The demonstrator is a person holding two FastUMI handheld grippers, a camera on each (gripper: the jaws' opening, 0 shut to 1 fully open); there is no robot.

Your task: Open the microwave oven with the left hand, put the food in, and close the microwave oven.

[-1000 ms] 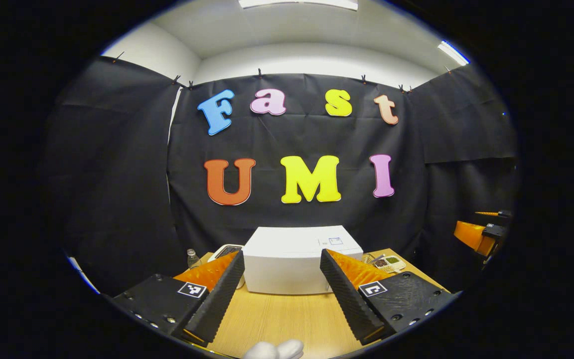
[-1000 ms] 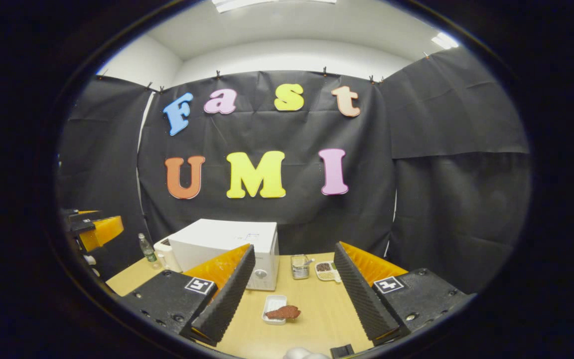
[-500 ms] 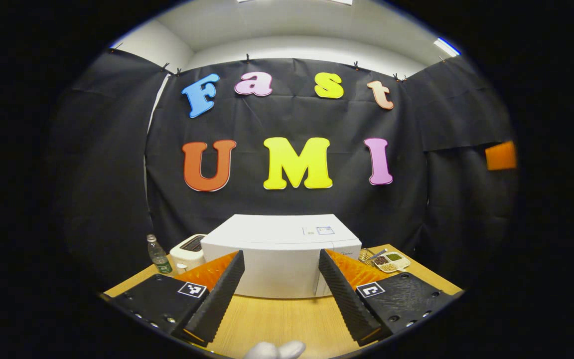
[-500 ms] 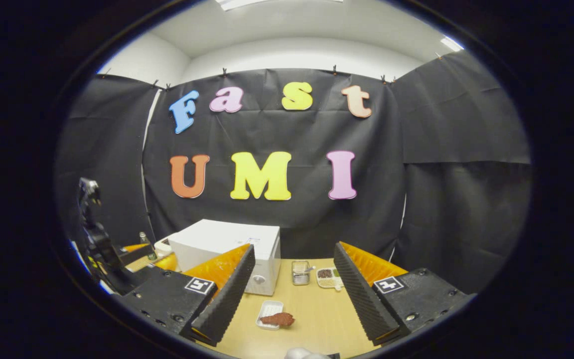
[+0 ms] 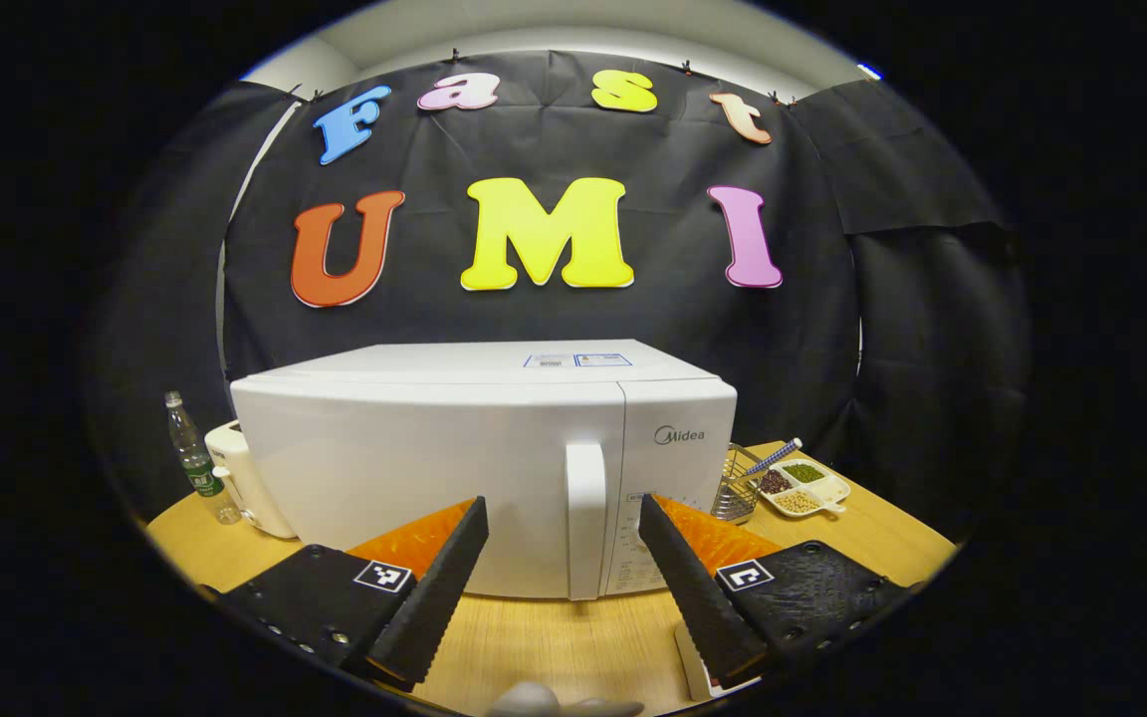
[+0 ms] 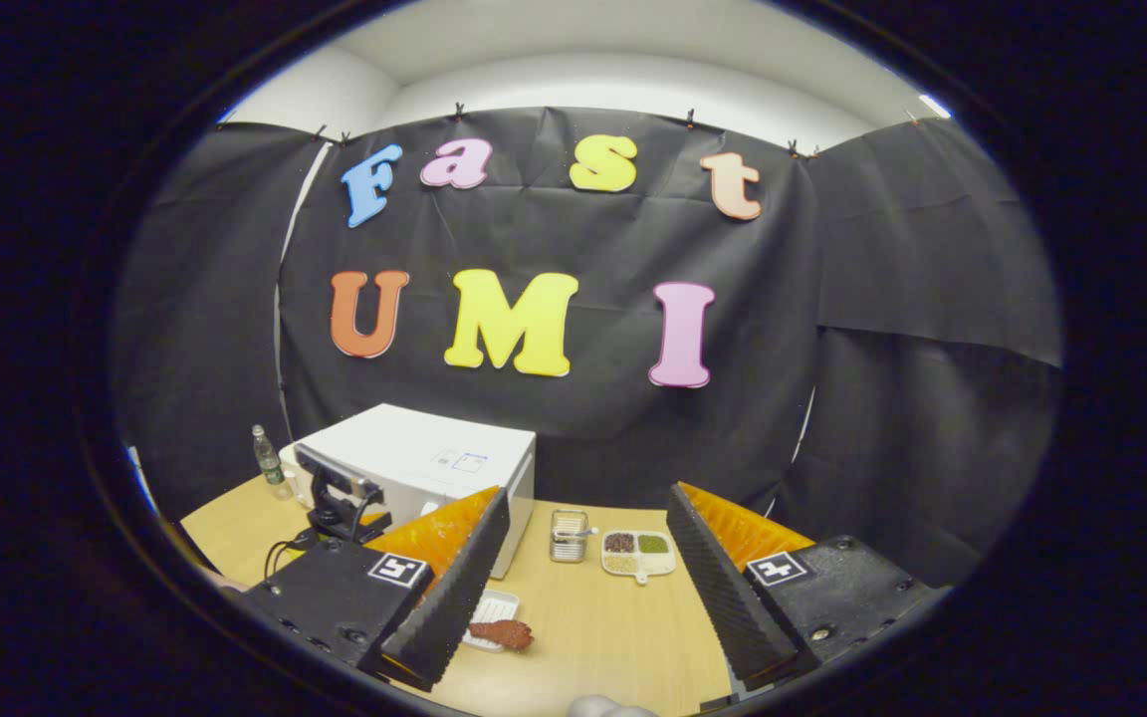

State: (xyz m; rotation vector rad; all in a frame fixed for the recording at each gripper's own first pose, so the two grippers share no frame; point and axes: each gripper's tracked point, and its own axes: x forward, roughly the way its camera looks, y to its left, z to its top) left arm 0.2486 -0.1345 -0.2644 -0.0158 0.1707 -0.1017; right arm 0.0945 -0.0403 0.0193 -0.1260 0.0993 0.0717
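- The left gripper (image 5: 562,563) is right in front of the microwave (image 5: 434,468). Its jaws are wide open and hold nothing.
- The door handle (image 5: 585,518) is a tall white bar. It sits between the two fingers, at about 12 o'clock from the tips, and I don't think they touch it yet.
- The door is shut, so I'd say this is the first step: reaching to open the microwave.
- Next, I think the left gripper needs to go a bit more forward, close on the handle, and pull the door out in a swing.
- The right gripper (image 6: 588,583) waits farther back. Its jaws are wide open too, and empty.
- The food (image 6: 502,631) is a brown-red lump partly on a small white tray (image 6: 496,604) on the table (image 6: 593,637). It lies at about 8 o'clock from the right gripper's tips, near the left finger.
- In the right gripper view the microwave is at about 10 o'clock.
- The front of the microwave says "Midea" (image 5: 680,435) near the top right of the panel.
- There are stickers on top of the microwave, but the words are too small to read.
- A bottle (image 5: 193,463) stands at 9 o'clock of the microwave, and a dish of beans (image 5: 801,488) at 3 o'clock.
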